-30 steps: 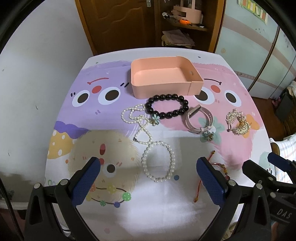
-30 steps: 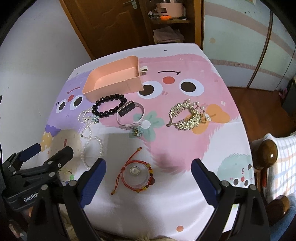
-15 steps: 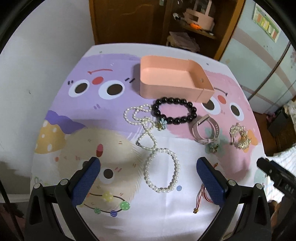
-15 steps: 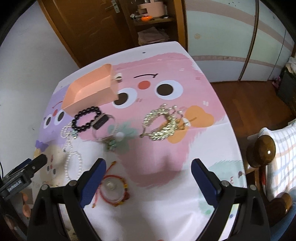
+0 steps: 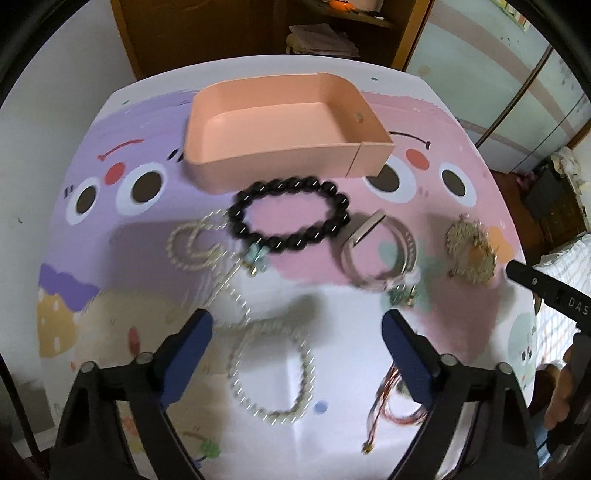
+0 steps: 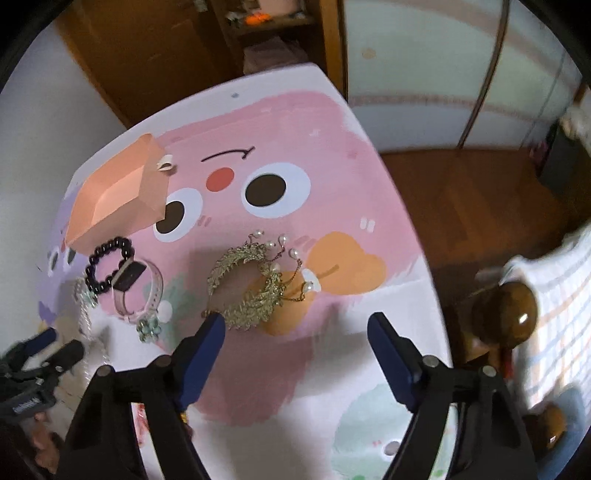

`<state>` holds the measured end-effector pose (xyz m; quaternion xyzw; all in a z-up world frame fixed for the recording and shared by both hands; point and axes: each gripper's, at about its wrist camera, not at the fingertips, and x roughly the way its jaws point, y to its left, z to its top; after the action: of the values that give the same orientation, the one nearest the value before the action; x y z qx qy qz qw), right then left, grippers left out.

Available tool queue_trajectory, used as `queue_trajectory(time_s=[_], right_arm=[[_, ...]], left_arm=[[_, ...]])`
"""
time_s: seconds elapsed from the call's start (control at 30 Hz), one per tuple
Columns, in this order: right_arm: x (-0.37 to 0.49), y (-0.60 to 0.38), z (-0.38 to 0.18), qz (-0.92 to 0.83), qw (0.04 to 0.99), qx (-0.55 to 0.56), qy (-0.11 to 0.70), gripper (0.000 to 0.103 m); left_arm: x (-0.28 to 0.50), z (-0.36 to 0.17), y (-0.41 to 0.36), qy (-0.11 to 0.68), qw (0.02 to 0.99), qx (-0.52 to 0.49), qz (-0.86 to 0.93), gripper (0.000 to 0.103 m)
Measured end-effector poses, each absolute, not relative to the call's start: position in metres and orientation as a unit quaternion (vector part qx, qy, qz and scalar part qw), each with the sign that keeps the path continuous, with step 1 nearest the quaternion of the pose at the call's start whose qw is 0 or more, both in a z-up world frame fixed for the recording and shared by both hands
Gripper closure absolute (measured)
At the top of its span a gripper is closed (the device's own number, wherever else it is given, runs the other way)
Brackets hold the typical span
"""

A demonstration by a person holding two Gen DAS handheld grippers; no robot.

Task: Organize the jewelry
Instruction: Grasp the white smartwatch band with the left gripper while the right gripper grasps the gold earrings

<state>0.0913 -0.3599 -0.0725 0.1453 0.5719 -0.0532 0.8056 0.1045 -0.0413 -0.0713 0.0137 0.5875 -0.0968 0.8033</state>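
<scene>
An empty pink tray point(image 5: 288, 122) stands at the far side of the table; it also shows in the right wrist view point(image 6: 114, 192). In front of it lie a black bead bracelet point(image 5: 290, 218), a white pearl necklace point(image 5: 269, 365), a pink watch band point(image 5: 380, 254) and a gold leaf piece with pearls point(image 5: 469, 251). The gold piece point(image 6: 251, 288) lies just ahead of my right gripper point(image 6: 295, 332), which is open and empty. My left gripper point(image 5: 295, 332) is open and empty above the pearl necklace. A red cord bracelet point(image 5: 395, 406) lies by the left gripper's right finger.
The table carries a cartoon-print cloth point(image 6: 295, 129). A wooden cabinet point(image 5: 332, 22) stands behind it. A chair with a round wooden knob point(image 6: 506, 314) and checked cloth is at the right. The table's right edge drops to a wood floor point(image 6: 480, 203).
Both grippers have moved forward and lower over the table. The left one now hangs over the pearl necklace; the right one has swung right, close to the gold piece. Both stay open.
</scene>
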Motion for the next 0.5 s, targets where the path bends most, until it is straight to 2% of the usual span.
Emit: queue_trajectory(time_s=[0.23, 0.4, 0.5], right_arm=[[0.113, -0.378, -0.089, -0.062, 0.766, 0.222, 0.6, 0.025], [0.131, -0.376, -0.1, -0.063, 0.747, 0.232, 0.619, 0.025], [0.137, -0.37, -0.105, -0.059, 0.739, 0.234, 0.629, 0.029]], left_arm=[[0.133, -0.084, -0.066, 0.617, 0.779, -0.01, -0.109, 0.032], [0.147, -0.096, -0.076, 0.637, 0.763, -0.029, -0.101, 0.037], [0.153, -0.101, -0.081, 0.644, 0.758, -0.038, -0.096, 0.04]])
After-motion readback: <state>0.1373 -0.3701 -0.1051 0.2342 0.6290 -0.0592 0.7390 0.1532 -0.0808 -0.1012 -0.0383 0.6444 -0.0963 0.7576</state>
